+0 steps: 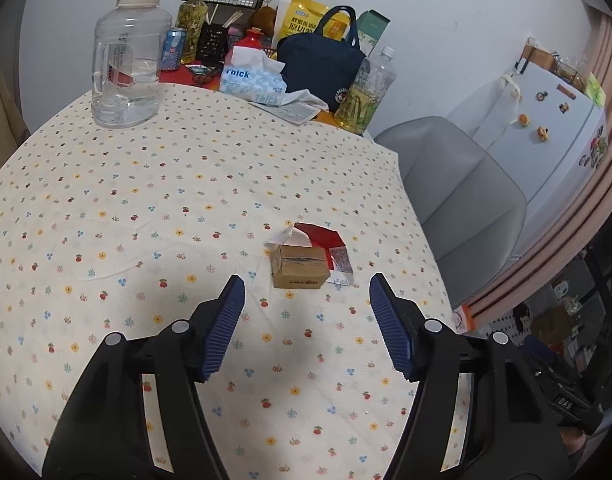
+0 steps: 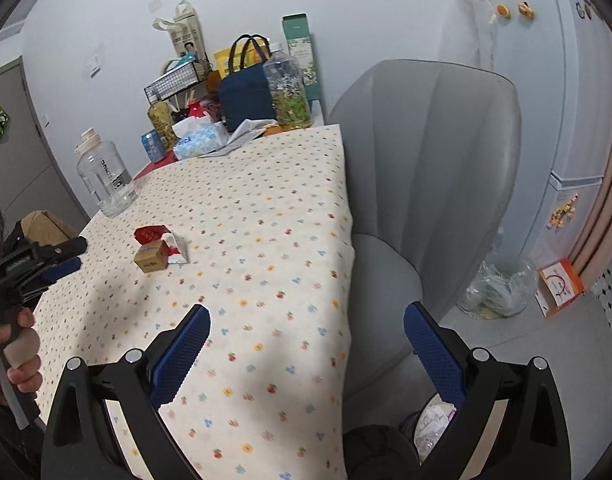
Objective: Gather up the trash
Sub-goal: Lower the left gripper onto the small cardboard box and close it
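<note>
A small brown cardboard box (image 1: 299, 266) (image 2: 151, 261) lies on the flowered tablecloth (image 1: 145, 200), on top of a torn red and white paper wrapper (image 1: 326, 240) (image 2: 149, 234). My left gripper (image 1: 308, 284) is open just short of the box. The box's near face sits about level with the blue fingertips, with a gap on each side. In the right wrist view the left gripper (image 2: 71, 256) comes in from the left, held by a hand (image 2: 21, 356). My right gripper (image 2: 306, 312) is open and empty above the table's right edge.
A clear water jug (image 1: 125, 60), a tissue pack (image 1: 251, 80), a navy bag (image 1: 322, 64) and an oil bottle (image 1: 366, 92) crowd the table's far end. A grey chair (image 2: 426, 168) stands against the right edge. A plastic bag (image 2: 498, 292) lies on the floor by the fridge (image 1: 546, 128).
</note>
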Motion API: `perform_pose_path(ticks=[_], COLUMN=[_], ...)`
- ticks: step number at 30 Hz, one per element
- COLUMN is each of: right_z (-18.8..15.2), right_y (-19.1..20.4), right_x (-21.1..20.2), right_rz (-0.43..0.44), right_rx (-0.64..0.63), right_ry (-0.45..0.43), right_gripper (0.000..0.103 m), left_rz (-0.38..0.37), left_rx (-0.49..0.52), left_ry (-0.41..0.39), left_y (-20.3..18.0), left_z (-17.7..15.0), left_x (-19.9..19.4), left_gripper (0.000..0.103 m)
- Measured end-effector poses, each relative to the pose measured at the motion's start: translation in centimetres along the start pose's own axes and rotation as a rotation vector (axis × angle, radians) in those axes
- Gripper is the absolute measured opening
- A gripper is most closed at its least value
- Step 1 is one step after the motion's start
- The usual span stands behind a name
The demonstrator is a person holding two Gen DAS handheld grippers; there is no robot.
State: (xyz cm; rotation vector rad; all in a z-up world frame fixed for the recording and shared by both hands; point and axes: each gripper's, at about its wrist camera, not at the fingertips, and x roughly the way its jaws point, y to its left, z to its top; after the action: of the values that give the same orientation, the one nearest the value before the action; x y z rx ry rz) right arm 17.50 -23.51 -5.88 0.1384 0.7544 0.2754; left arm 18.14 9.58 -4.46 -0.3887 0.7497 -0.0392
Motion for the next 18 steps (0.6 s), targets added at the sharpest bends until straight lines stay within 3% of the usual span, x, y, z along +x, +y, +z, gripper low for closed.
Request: perform_pose_path(ticks=[8,18], right_z=[0.1,1.7], right_y=[0.1,0.5], right_x=[0.8,2.7], right_rz=[0.019,0.017], right_rx=[-0.008,-0.118], right_ry=[0.011,0.032], right_gripper=[0.095,0.095], left_rz=[0.046,0.104], left_rx=[0.001,0.041], left_ry=[0.057,0.101], left_y=[-0.7,-2.7], left_z=[-0.1,0.0], left_x=[3.9,8.3], left_gripper=[0.065,0.065])
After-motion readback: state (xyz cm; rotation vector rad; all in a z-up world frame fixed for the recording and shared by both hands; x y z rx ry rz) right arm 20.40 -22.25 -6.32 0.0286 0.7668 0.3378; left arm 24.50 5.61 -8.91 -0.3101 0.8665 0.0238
